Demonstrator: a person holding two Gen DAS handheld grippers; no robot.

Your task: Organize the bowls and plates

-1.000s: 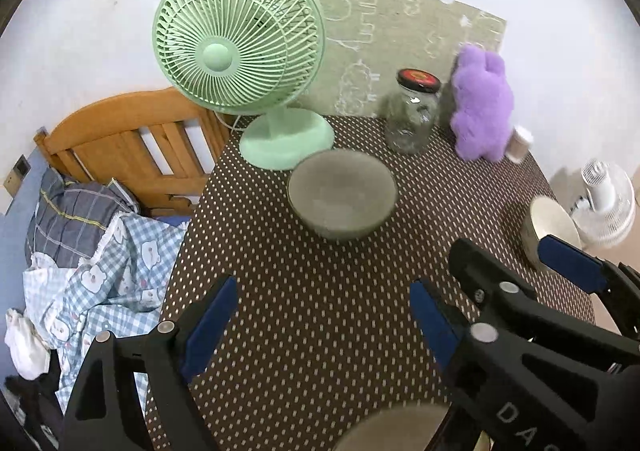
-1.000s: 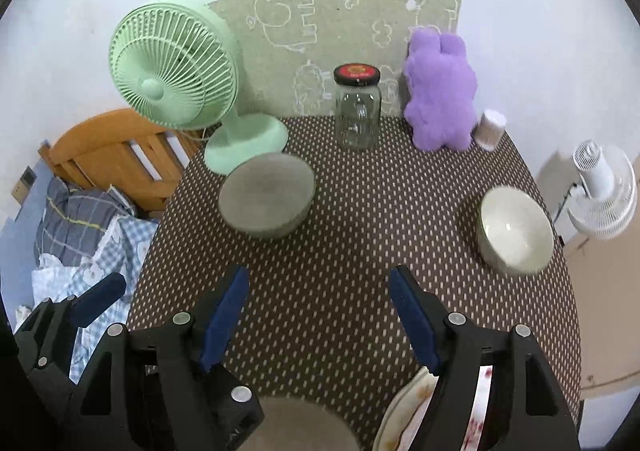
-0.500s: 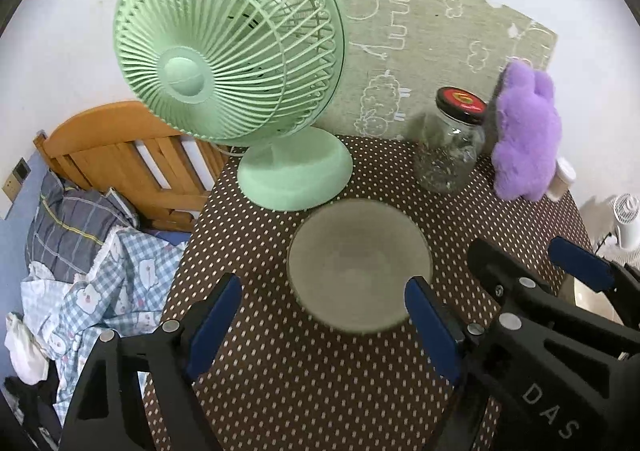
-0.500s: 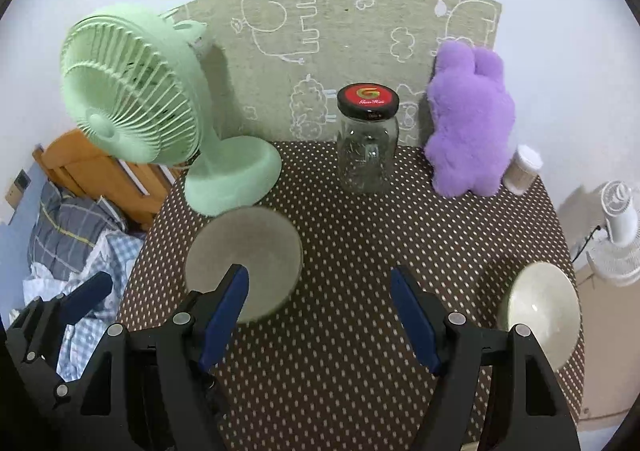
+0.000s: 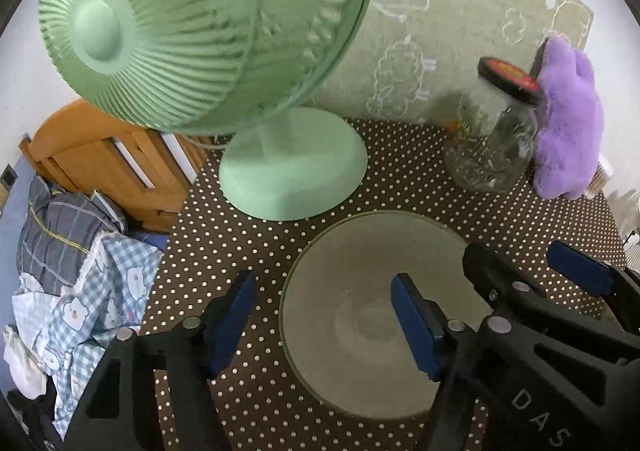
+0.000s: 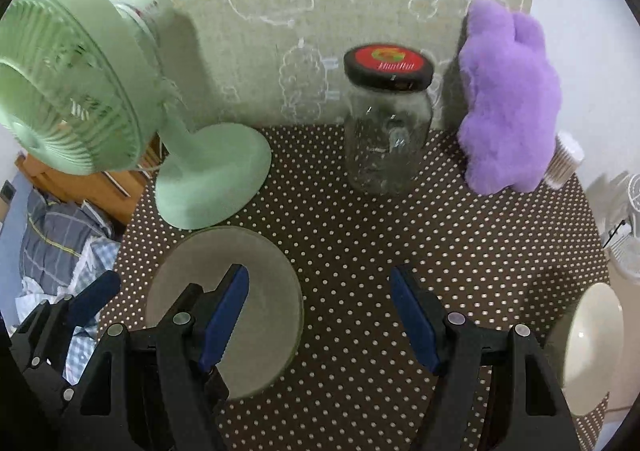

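Grey bowl (image 5: 372,315) empty, lower centre of the left wrist view on the dotted tablecloth (image 5: 392,179); cream bowl (image 6: 588,347) empty at the right edge of the right wrist view; lidded glass jar (image 6: 386,131), contents unclear. Left gripper (image 5: 324,315) closing astride the grey bowl's near rim, pads apparently not touching. Right gripper (image 6: 318,315) open, holding nothing.

Matt grey-green bowl (image 5: 360,291), glossy cream bowl (image 6: 592,343), clear glass jar (image 6: 388,139) — fuzzy purple plush toy (image 6: 508,99), dotted tablecloth (image 6: 360,235)
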